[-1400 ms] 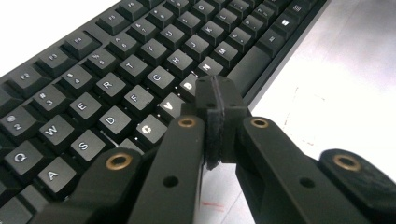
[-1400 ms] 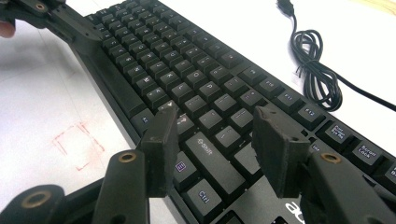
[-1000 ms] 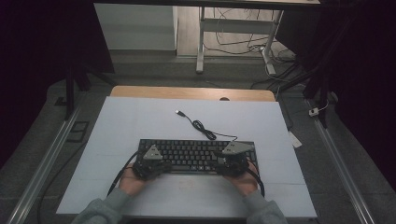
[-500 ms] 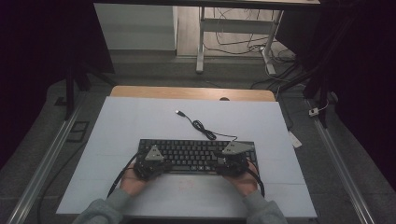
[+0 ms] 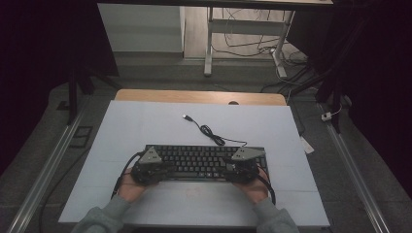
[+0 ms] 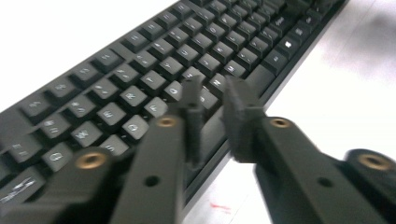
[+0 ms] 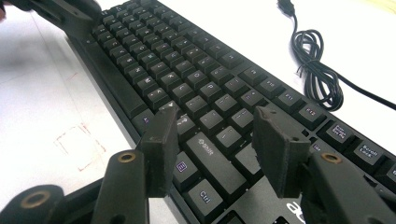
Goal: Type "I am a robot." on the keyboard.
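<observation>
1. Across the near half of the worktop, close to its near edge and parallel to it, lies the black keyboard, square to you so both hands reach an end.
2. Your left gripper hovers over the keyboard's left end, jaws slightly parted with nothing between them; it seems poised over the front row of keys.
3. Your right gripper sits over the right end, jaws spread wide, straddling the keys without pinching any.
4. Behind the keyboard, the cable coils toward mid-worktop, its plug lying free, probably kept out of your way.
</observation>
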Demonstrator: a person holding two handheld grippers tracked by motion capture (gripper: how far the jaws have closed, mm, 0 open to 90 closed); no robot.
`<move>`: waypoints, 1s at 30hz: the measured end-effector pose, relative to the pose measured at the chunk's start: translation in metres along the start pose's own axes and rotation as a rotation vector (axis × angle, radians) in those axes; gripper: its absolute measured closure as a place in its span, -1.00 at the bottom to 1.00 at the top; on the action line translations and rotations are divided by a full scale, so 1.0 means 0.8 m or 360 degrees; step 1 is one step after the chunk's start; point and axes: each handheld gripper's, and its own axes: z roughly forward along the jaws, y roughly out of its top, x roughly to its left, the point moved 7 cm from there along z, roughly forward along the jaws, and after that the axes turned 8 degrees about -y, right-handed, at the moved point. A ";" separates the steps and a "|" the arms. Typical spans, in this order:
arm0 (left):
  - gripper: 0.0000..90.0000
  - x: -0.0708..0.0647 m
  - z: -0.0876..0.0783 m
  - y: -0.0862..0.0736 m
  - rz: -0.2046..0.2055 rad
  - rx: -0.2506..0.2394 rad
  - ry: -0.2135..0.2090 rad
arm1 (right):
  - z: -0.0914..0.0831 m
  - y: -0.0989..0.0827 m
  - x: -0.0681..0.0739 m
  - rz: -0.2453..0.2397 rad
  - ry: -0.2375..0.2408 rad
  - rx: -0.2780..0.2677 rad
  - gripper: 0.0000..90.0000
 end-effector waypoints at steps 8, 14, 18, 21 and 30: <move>0.02 0.016 -0.023 0.001 -0.0101 -0.0050 0.0043 | 0.001 -0.001 -0.001 0.0005 -0.0003 0.0005 0.12; -0.20 0.026 -0.033 0.000 -0.0146 -0.0043 0.0085 | 0.001 -0.001 -0.002 0.0006 -0.0011 0.0007 0.12; -0.24 0.029 -0.037 -0.001 -0.0164 -0.0048 0.0089 | 0.001 -0.001 -0.002 0.0004 -0.0011 0.0008 0.12; -0.24 0.031 -0.038 -0.001 -0.0164 -0.0050 0.0094 | 0.001 -0.001 -0.002 0.0003 -0.0010 0.0010 0.12; -0.25 0.031 -0.037 -0.002 -0.0158 -0.0044 0.0096 | 0.001 -0.002 -0.002 0.0003 -0.0012 0.0014 0.12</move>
